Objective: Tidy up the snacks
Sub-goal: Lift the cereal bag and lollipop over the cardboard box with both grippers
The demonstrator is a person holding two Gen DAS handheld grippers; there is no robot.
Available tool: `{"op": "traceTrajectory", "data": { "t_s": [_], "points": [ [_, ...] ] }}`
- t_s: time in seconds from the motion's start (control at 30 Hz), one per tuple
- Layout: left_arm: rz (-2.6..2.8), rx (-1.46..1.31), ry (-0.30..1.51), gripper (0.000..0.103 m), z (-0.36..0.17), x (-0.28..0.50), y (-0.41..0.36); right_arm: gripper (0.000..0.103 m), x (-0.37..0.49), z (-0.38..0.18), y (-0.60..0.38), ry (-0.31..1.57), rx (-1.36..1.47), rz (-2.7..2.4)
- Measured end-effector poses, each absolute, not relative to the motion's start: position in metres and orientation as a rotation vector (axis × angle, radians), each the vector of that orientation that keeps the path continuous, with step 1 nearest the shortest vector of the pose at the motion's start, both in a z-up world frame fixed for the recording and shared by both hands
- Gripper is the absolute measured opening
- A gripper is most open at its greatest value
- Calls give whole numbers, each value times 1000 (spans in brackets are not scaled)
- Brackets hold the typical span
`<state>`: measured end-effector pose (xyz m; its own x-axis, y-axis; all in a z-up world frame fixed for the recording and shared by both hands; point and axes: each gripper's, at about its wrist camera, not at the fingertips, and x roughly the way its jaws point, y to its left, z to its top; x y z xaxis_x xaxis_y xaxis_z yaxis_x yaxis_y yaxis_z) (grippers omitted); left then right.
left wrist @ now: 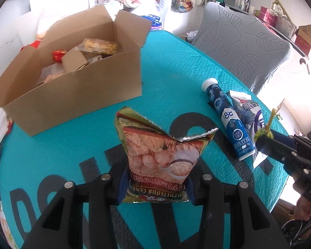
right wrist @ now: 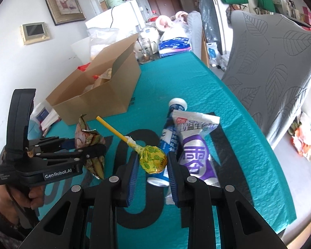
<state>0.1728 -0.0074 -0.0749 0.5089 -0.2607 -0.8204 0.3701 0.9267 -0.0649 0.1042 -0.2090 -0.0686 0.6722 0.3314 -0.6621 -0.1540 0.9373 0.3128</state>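
Observation:
My left gripper [left wrist: 155, 184] is shut on a green-and-red cereal snack packet [left wrist: 159, 157] and holds it above the teal table mat [left wrist: 172, 78]; the packet also shows in the right wrist view [right wrist: 91, 143]. My right gripper [right wrist: 152, 166] is shut on a lollipop [right wrist: 152, 158] with a yellow-green wrapper and a yellow stick; it also shows in the left wrist view [left wrist: 263, 133]. An open cardboard box [left wrist: 72, 89] with several snacks inside stands at the left. A blue tube [left wrist: 228, 118] and a purple-and-white sachet [right wrist: 197, 145] lie on the mat under the right gripper.
A grey leaf-patterned chair back [left wrist: 242, 47] stands beyond the table's right edge. Bags, a glass jar [right wrist: 145, 50] and tissue packs [right wrist: 175, 45] crowd the far end. White packets [right wrist: 47, 116] lie left of the box.

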Motion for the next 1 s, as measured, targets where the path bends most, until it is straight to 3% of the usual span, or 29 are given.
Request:
{"op": "traceTrajectory", "data": {
  "t_s": [1.0],
  "points": [
    [-225,6,755,44,2,144,86,27,112,-40,-112,737,155,515]
  ]
}}
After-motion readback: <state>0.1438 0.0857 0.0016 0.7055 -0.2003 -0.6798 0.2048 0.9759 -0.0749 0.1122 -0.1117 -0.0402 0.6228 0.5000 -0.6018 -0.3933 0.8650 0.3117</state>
